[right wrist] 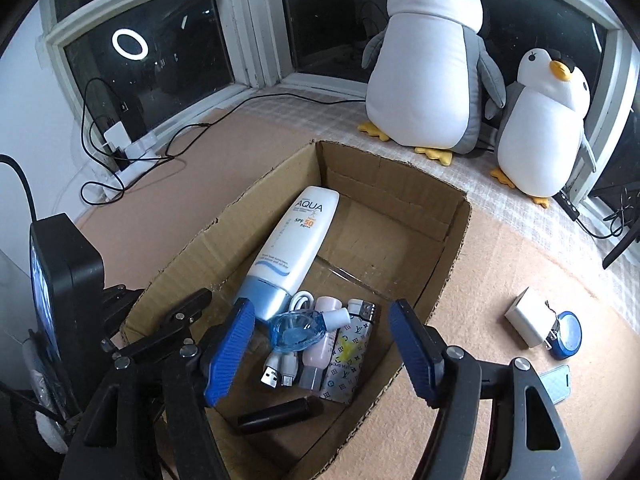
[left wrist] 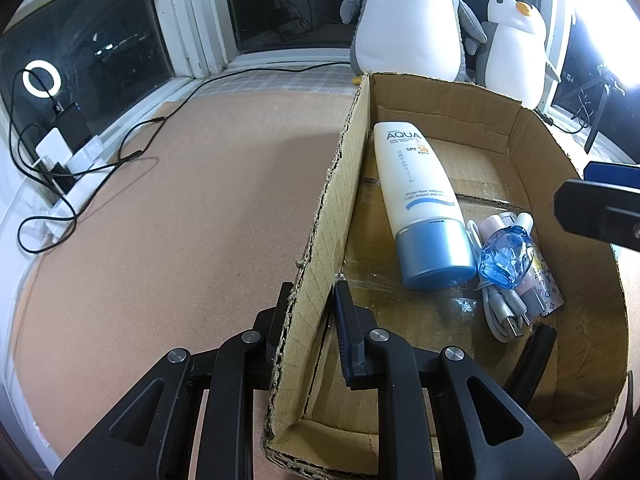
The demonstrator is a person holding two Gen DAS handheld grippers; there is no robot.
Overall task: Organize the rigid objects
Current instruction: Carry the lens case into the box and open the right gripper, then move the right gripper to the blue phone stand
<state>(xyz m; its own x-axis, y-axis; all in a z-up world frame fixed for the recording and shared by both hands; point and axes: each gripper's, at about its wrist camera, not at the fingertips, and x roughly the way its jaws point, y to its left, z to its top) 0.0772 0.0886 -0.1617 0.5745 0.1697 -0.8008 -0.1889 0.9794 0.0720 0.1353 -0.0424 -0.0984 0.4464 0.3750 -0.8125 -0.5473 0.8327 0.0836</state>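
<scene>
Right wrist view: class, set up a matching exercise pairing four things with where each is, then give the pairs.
Things:
1. sunscreen tube
2. white charger plug
3. small penguin plush
4. black cylinder

Places:
A. on the mat, right of the box
B. by the window
C. leaning along the box's left wall
D. flat at the box's near end

Pairs: 1-C, 2-A, 3-B, 4-D

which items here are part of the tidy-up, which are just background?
Job: cardboard box; sunscreen tube; blue bottle; white charger; blue round tin.
Background: two plush penguins; ring light; cables.
</scene>
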